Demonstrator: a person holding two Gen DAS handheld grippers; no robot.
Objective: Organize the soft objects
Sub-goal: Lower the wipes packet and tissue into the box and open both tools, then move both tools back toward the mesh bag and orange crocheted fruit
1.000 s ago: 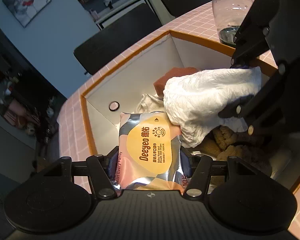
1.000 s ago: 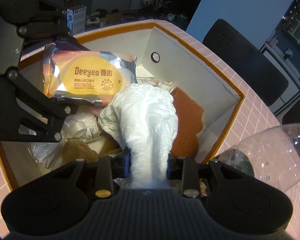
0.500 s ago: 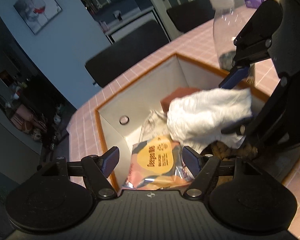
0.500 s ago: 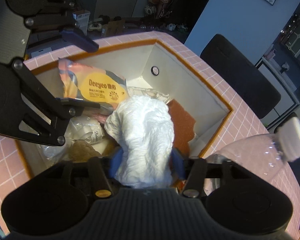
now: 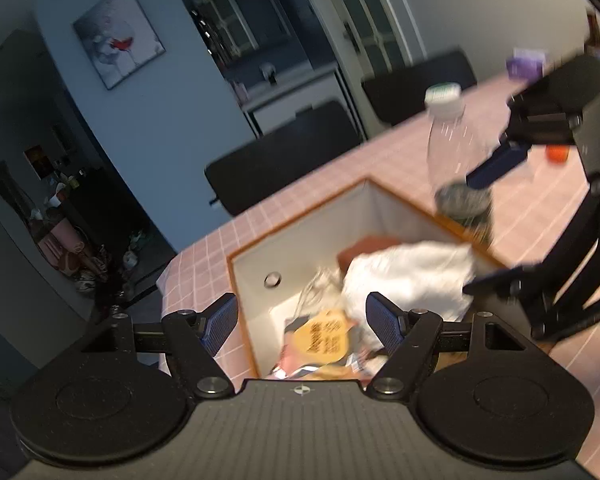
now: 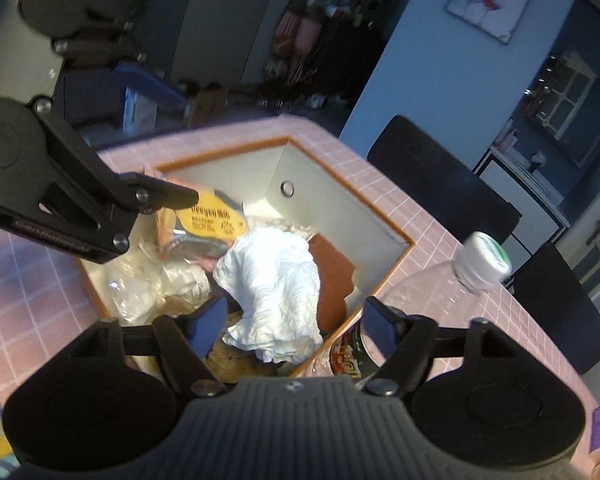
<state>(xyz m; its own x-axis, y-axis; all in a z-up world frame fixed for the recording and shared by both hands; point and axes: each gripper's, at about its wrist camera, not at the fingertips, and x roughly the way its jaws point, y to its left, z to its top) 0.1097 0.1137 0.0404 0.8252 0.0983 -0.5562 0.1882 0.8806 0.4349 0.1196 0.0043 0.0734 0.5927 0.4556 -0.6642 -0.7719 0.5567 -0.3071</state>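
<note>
Right tool [image 6: 290,326]: jaws opening, nothing between them, above the white cloth [image 6: 274,286] lying in the box [image 6: 332,192]. Left tool [image 5: 302,320]: jaws apart, empty, over the wipes pack [image 5: 320,338]. Advisable: lift both straight up, clearing the bottle [image 6: 440,292] on the counter [image 6: 28,280].

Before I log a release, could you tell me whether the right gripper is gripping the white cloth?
No, the opening right gripper stands clear of the white cloth, which lies in the box.
</note>
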